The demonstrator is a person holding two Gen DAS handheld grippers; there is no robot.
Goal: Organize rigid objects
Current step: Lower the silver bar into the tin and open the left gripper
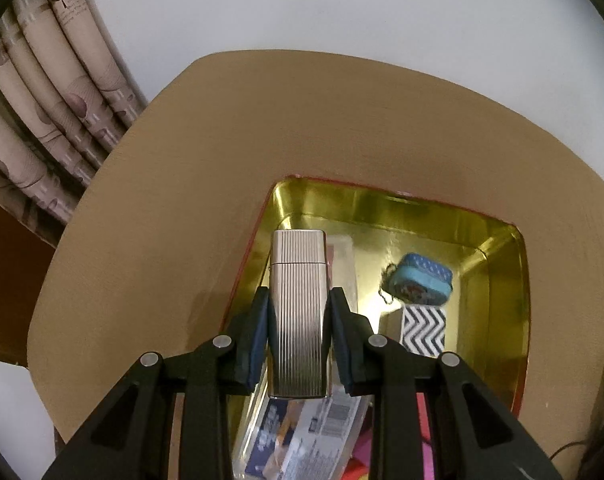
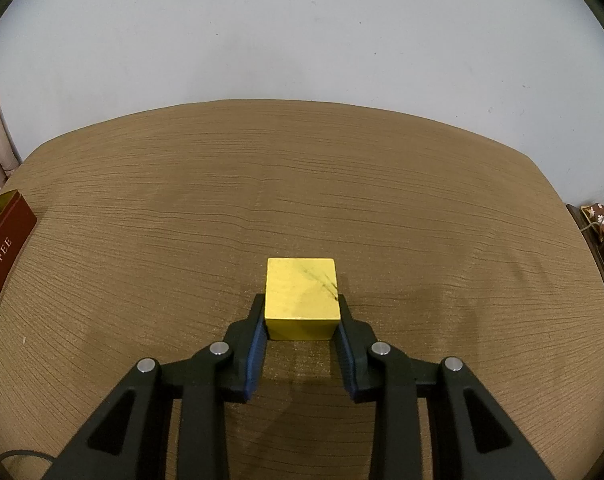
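In the left wrist view my left gripper [image 1: 298,300] is shut on a ribbed silver lighter [image 1: 298,312] and holds it above the open gold-lined tin [image 1: 497,248]. In the tin lie a small blue tin [image 1: 419,278], a black-and-white zigzag block [image 1: 423,330] and a clear packet with printed labels [image 1: 302,436]. In the right wrist view my right gripper [image 2: 302,308] is shut on a yellow cube [image 2: 301,298], low over the brown table [image 2: 302,184].
The tin's dark red outer side with "TOFFEE" lettering [image 2: 6,240] shows at the left edge of the right wrist view. Patterned curtains [image 1: 42,100] hang behind the table on the left. A white wall stands behind the table.
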